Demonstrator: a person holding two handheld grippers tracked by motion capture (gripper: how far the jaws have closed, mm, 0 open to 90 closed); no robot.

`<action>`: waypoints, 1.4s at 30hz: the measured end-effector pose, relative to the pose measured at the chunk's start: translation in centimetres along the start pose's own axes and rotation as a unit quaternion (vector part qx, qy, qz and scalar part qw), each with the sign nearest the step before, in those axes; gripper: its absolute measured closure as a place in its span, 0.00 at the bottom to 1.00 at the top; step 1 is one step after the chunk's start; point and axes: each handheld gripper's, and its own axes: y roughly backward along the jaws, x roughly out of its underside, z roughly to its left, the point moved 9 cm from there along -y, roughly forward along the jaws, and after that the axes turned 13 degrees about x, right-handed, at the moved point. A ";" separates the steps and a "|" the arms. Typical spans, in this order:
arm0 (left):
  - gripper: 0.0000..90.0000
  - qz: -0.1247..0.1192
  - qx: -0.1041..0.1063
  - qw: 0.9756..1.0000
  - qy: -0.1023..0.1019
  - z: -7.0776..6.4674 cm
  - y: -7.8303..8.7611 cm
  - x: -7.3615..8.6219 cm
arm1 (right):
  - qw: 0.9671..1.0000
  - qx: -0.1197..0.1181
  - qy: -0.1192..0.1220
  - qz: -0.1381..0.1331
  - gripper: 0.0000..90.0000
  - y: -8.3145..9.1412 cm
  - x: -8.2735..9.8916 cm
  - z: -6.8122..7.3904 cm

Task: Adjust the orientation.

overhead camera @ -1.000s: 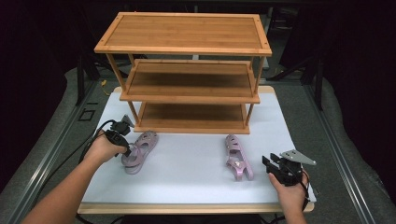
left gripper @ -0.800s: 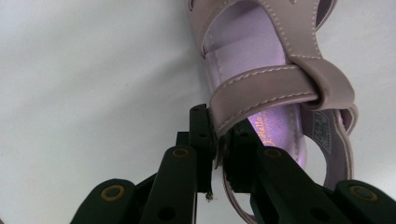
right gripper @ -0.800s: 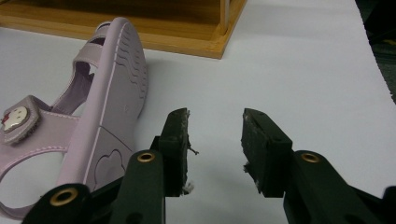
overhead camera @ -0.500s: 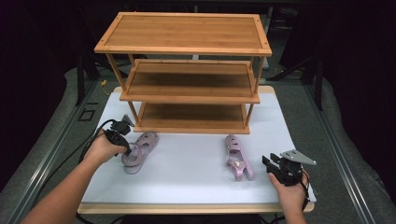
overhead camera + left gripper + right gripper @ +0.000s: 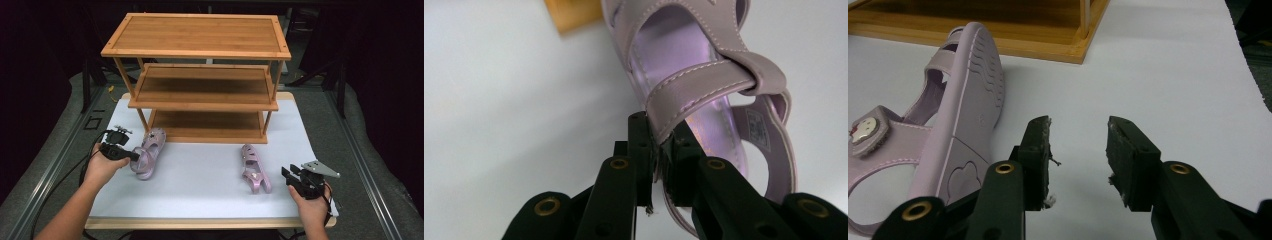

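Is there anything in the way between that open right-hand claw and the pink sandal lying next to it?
Nothing visible. The right gripper is open, and only bare white table lies between it and the sandal on its side just beside it.

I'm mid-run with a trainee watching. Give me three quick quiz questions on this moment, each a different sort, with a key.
1. True or false: the left gripper is clamped on the strap of the left sandal.
2. Multiple choice: how does the right sandal lie? A) upright on its sole B) tipped on its side, tread showing in the right gripper view C) on the bottom shelf
3. Fill in: the right gripper has its jaws ____, with nothing between them.

Key: 1 true; 2 B; 3 open. The bamboo rack carries no sandal on any shelf yet.
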 end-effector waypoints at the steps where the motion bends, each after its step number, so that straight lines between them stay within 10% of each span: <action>1: 0.93 -0.052 0.009 0.999 -0.001 -0.8 0.8 -0.1 | 1.000 -0.001 -0.003 0.000 0.68 0.0 0.0 -0.1; 6: 0.93 -0.155 0.015 0.988 -0.005 -1.9 2.9 0.0 | 1.000 -0.003 -0.007 -0.001 0.68 -0.1 0.0 0.0; 7: 0.93 -0.206 0.010 0.978 -0.015 -2.5 4.3 -0.3 | 1.000 -0.003 -0.007 0.002 0.68 -0.1 0.0 0.1; 9: 0.93 -0.250 0.004 0.968 -0.027 -3.2 5.4 -0.8 | 1.000 -0.004 -0.009 0.000 0.68 -0.1 0.0 0.1; 16: 0.93 -0.285 0.018 0.958 -0.027 -4.9 7.7 -2.5 | 1.000 -0.005 -0.010 -0.001 0.68 -0.2 -0.1 0.0; 42: 0.93 -0.321 0.024 0.947 -0.022 -7.1 6.3 -10.4 | 1.000 -0.009 -0.013 -0.006 0.68 0.2 -0.2 -0.1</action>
